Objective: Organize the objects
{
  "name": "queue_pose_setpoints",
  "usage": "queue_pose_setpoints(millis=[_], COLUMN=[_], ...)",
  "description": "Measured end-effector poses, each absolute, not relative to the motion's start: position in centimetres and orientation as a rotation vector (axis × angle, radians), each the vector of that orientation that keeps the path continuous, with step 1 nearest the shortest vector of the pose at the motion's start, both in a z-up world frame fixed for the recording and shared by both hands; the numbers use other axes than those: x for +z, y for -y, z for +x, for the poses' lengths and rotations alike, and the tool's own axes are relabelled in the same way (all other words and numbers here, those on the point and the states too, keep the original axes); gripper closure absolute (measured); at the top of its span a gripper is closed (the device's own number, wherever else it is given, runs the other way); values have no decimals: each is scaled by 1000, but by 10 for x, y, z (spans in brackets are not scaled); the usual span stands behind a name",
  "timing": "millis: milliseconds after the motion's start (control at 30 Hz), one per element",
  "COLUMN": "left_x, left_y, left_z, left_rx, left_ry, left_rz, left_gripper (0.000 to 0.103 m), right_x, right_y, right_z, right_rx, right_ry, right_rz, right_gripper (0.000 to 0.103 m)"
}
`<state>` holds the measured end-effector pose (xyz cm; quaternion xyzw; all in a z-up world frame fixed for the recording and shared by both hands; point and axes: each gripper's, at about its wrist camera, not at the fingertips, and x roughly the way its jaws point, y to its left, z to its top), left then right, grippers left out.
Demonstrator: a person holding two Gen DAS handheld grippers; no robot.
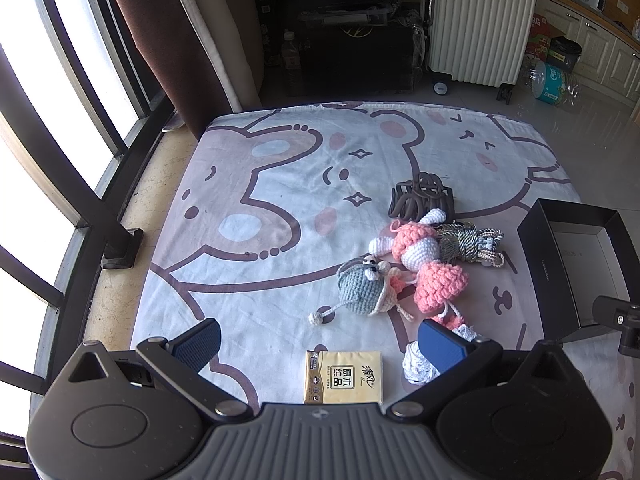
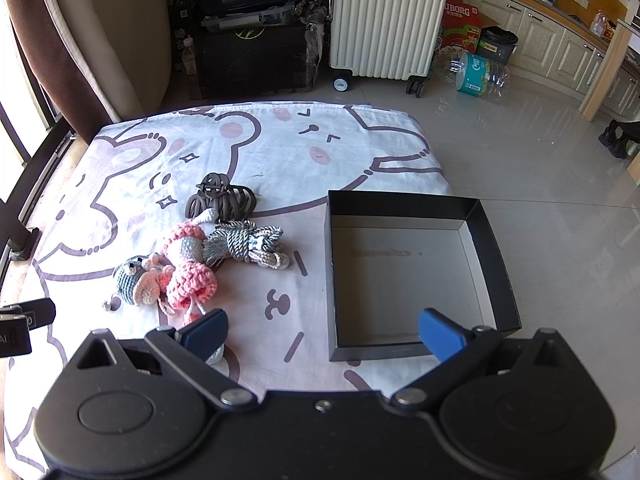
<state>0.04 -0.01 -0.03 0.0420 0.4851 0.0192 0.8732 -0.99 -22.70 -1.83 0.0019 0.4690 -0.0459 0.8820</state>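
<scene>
On the cartoon-print cloth lie a brown hair claw (image 1: 421,199) (image 2: 219,199), a pink and white crochet doll (image 1: 424,258) (image 2: 188,264), a grey crochet mouse (image 1: 362,288) (image 2: 130,274), a bundle of grey-green cord (image 1: 468,244) (image 2: 246,242), a yellow tissue pack (image 1: 343,376) and a white crochet piece (image 1: 416,364). An empty black box (image 2: 404,272) (image 1: 576,264) sits at the right. My left gripper (image 1: 320,340) is open above the tissue pack. My right gripper (image 2: 322,330) is open over the box's near left corner.
A white suitcase (image 2: 386,16) and dark bags (image 2: 248,40) stand beyond the cloth's far edge. A window railing (image 1: 60,160) and a brown curtain (image 1: 160,40) run along the left. Tiled floor (image 2: 540,152) with a plastic bottle (image 2: 476,72) lies at the right.
</scene>
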Motion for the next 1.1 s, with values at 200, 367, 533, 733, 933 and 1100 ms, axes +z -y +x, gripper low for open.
queue_pose_setpoints(millis=[200, 367, 533, 733, 933, 1100], left_x=[-4, -3, -2, -5, -14, -27], left_y=[2, 0, -2, -8, -21, -34], left_z=[0, 2, 4, 15, 25, 33], left_rx=[43, 58, 85, 116, 153, 189], left_ry=[-1012, -1000, -990, -994, -1008, -1030], left_rz=[97, 101, 97, 88, 62, 49], left_gripper=[0, 0, 0, 0, 0, 0], right_x=[-18, -16, -8, 7, 22, 20], right_y=[227, 226, 218, 207, 186, 167], right_z=[-10, -9, -4, 9, 28, 42], right_rx=[-94, -93, -79, -36, 7, 63], right_ry=[-976, -961, -926, -897, -857, -838], right_rz=[4, -8, -27, -48, -137, -181], right_gripper=[0, 0, 0, 0, 0, 0])
